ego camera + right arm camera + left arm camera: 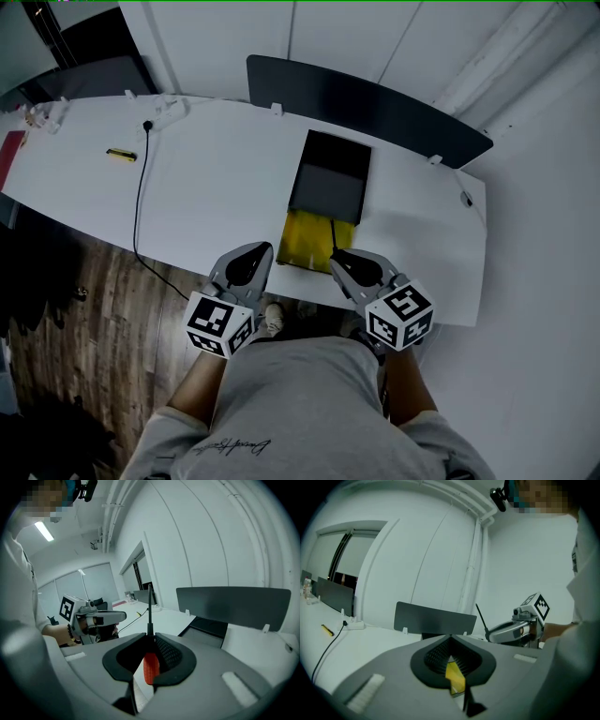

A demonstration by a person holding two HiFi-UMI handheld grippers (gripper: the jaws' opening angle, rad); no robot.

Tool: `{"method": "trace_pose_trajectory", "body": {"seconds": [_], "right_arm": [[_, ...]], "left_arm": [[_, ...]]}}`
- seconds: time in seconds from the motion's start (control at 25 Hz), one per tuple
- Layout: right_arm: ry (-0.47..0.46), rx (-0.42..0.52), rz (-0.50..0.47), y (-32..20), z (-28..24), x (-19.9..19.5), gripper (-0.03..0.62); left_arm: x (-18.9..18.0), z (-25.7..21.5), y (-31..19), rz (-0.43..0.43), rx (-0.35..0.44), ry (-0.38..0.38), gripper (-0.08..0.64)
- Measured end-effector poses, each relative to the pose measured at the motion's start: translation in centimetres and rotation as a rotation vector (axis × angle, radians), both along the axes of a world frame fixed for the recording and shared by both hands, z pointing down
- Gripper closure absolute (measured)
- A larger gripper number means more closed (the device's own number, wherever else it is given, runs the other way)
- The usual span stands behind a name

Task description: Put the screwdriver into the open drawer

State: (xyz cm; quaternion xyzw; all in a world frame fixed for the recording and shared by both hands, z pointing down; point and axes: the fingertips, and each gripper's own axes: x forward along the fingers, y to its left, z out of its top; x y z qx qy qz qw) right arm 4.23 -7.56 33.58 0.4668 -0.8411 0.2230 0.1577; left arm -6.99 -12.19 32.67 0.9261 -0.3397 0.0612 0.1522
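My right gripper (336,254) (150,637) is shut on the screwdriver (150,666). Its red handle sits between the pads and its thin black shaft (333,234) sticks out forward over the yellow open drawer (302,246). The drawer is pulled out toward me from a low dark box (330,176) on the white table (216,178). My left gripper (265,247) (450,639) hovers just left of the drawer at the table's near edge, jaws shut with nothing held; yellow shows through the gap under its tips. The right gripper (491,634) and the shaft (482,618) also appear in the left gripper view.
A dark divider panel (375,103) stands along the table's far edge behind the box. A black cable (141,206) runs from a white power strip (169,108) off the near edge. A small yellow item (121,155) lies far left. Wooden floor (84,309) lies below.
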Motion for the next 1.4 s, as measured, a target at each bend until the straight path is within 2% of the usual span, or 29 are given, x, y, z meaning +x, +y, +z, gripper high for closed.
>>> {"method": "trace_pose_trajectory", "body": {"seconds": [0.4, 0.68, 1.4], "right_arm": [[0.021, -0.029, -0.037, -2.1, 0.6, 2.2, 0.518], [0.053, -0.068, -0.067, -3.5, 2.4, 3.0, 0.518], [0.144, -0.184, -0.113, -5.0, 8.8, 4.3, 0.518]], "left_arm": [[1.6, 0.0, -1.9, -0.039, -0.018, -0.006, 0.560], [2.2, 1.7, -3.2, -0.060, -0.042, -0.017, 0.560], [2.9, 6.0, -4.1, -0.051, -0.085, -0.064, 0.560]]}}
